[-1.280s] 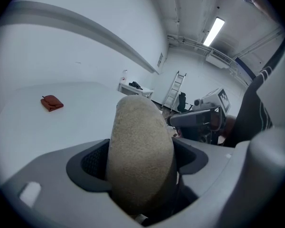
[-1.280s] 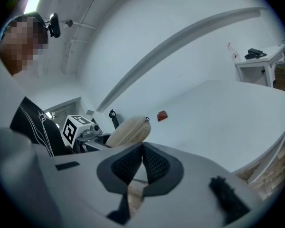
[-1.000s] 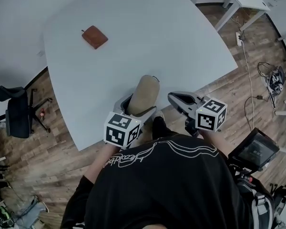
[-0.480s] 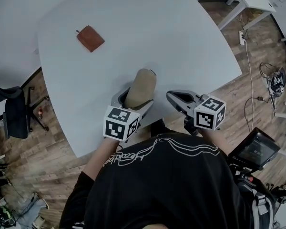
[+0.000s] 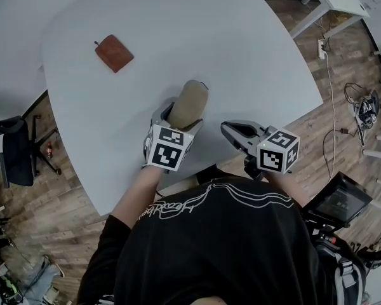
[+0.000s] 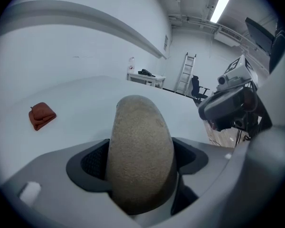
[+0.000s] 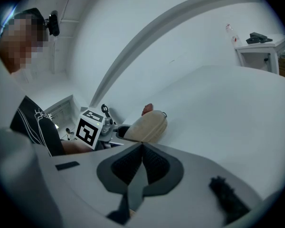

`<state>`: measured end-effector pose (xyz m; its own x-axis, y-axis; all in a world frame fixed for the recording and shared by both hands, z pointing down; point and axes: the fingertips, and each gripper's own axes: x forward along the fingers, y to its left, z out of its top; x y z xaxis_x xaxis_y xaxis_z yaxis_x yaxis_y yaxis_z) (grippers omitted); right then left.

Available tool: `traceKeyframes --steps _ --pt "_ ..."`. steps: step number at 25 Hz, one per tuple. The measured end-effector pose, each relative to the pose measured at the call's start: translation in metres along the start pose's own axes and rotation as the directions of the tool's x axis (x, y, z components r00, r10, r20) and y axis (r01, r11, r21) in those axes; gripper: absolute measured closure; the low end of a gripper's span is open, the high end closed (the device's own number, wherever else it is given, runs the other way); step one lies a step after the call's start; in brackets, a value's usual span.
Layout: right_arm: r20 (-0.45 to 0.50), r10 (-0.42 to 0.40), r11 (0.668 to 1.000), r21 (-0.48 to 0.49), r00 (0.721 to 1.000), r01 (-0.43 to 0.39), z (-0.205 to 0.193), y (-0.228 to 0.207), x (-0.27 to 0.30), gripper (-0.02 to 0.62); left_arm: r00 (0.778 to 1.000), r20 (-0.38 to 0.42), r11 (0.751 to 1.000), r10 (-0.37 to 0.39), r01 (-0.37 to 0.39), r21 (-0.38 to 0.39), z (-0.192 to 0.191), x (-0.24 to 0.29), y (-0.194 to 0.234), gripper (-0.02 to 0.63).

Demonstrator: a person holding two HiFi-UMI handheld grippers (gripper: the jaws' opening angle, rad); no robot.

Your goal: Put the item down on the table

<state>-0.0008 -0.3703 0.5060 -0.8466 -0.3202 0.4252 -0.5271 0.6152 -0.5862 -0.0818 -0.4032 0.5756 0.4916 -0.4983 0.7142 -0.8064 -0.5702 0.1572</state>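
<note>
A tan oval zip case (image 5: 188,104) is held over the near part of the white table (image 5: 254,56), with my left gripper (image 5: 180,121) shut on its rear half. In the left gripper view the case (image 6: 140,156) fills the space between the jaws and points toward the table's far side. Whether it touches the tabletop I cannot tell. My right gripper (image 5: 232,131) hangs at the table's near edge, shut with nothing in it. In the right gripper view its pads (image 7: 154,163) meet, and the case (image 7: 147,126) lies ahead to the left.
A brown leather wallet (image 5: 113,53) lies on the far left of the table. A dark office chair (image 5: 16,151) stands on the left. A white desk (image 5: 317,2) and floor cables (image 5: 362,100) are on the right, a monitor rig (image 5: 340,199) at lower right.
My left gripper has carried the tan case forward, from the table's near edge to further over the tabletop. The right gripper has stayed about where it was.
</note>
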Motion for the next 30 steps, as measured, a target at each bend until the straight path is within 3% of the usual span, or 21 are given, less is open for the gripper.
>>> traceKeyframes --steps 9,21,28,30 --pt "0.015 0.004 1.0 0.011 1.0 -0.004 0.002 -0.002 -0.002 0.588 0.998 -0.046 0.999 0.034 -0.032 0.041 -0.012 0.015 0.005 0.202" --pt "0.018 0.043 0.999 0.005 0.999 -0.043 0.002 0.004 0.003 0.588 0.997 0.022 0.99 0.07 -0.072 0.122 -0.007 0.012 0.006 0.193" --pt "0.032 0.06 0.998 -0.014 0.998 -0.059 0.007 0.007 0.003 0.588 0.996 0.085 0.996 0.037 -0.044 0.075 0.016 -0.006 0.004 0.184" --pt "0.033 0.066 0.998 -0.019 0.997 -0.065 0.01 0.007 0.006 0.588 0.995 0.103 0.999 0.012 -0.015 0.032 0.023 -0.013 0.002 0.186"
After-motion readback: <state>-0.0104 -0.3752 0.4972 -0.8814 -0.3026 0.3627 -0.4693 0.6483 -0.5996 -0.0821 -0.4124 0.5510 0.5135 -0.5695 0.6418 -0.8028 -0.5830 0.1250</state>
